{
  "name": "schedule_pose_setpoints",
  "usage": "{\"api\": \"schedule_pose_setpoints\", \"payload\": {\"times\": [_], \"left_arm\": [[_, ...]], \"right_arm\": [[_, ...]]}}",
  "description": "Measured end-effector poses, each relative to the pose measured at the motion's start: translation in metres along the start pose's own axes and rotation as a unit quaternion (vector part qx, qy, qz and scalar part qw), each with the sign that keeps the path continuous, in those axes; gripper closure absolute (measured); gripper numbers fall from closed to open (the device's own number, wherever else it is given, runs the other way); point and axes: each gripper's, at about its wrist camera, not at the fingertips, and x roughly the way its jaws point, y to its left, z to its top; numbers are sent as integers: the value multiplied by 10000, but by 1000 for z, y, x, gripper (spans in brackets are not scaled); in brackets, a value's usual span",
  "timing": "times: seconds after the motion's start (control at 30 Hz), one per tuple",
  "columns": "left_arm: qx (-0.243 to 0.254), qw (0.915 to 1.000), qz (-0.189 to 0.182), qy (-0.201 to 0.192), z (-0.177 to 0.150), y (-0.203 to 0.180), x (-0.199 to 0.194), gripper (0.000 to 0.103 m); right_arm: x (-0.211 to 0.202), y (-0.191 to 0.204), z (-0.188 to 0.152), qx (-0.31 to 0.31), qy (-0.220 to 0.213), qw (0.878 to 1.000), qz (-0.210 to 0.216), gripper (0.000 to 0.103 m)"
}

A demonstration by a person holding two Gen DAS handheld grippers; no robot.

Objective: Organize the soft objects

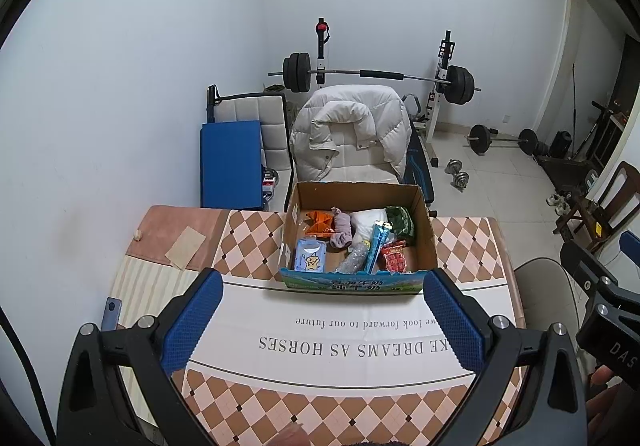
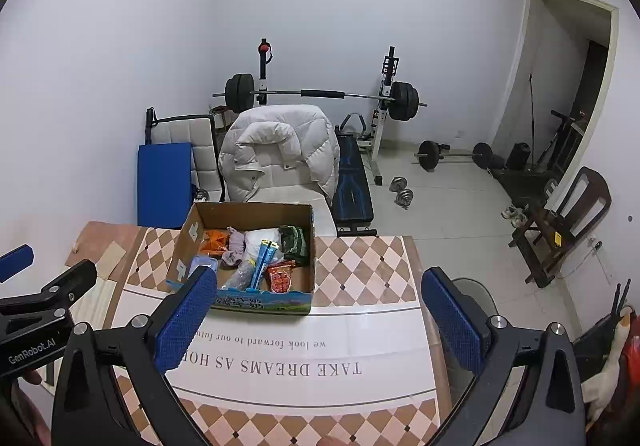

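- The printed slogan on the tablecloth (image 1: 352, 330) was cut off at its right end in the left wrist view and partly hidden behind a blue finger in the right wrist view.
- In the right wrist view the left gripper's own finger covered the near left corner of the cardboard box (image 2: 256, 211), hiding most of the blue tissue pack (image 1: 309, 254) there.
- The bottom of the box under the heap could not be made out.
- The left gripper (image 1: 324, 320) hovered over the table with its jaws spread wide and nothing between them; the box sat ahead of it, centred between the fingers and well apart from the tips.
- The right gripper (image 2: 316, 320) was likewise wide open and empty, with the box ahead and toward its left finger.
- One box held the soft things: one orange cloth (image 1: 320, 224), one mauve sock (image 1: 343, 232), one white bundle (image 1: 370, 224), one dark green cloth (image 1: 402, 221), one roll of bubble wrap (image 1: 354, 258), one blue tube (image 1: 378, 246) and one red snack packet (image 1: 394, 258).
- Two grippers were in view, each with two blue-padded fingers.
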Motion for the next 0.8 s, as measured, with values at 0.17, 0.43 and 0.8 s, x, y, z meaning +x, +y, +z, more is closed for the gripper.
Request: {"api": "schedule_pose_setpoints", "payload": {"times": [0.17, 0.43, 0.8], "left_arm": [[-7, 10000, 0, -11, 0, 1, -2, 0], [10, 10000, -22, 11, -1, 1, -4, 0], [28, 10000, -22, -27, -2, 1, -8, 0]], "right_arm": [[-1, 0, 0, -2, -3, 10000, -3, 0], [-1, 0, 0, -5, -8, 10000, -3, 0], [-2, -1, 0, 9, 1, 10000, 17, 0]]}}
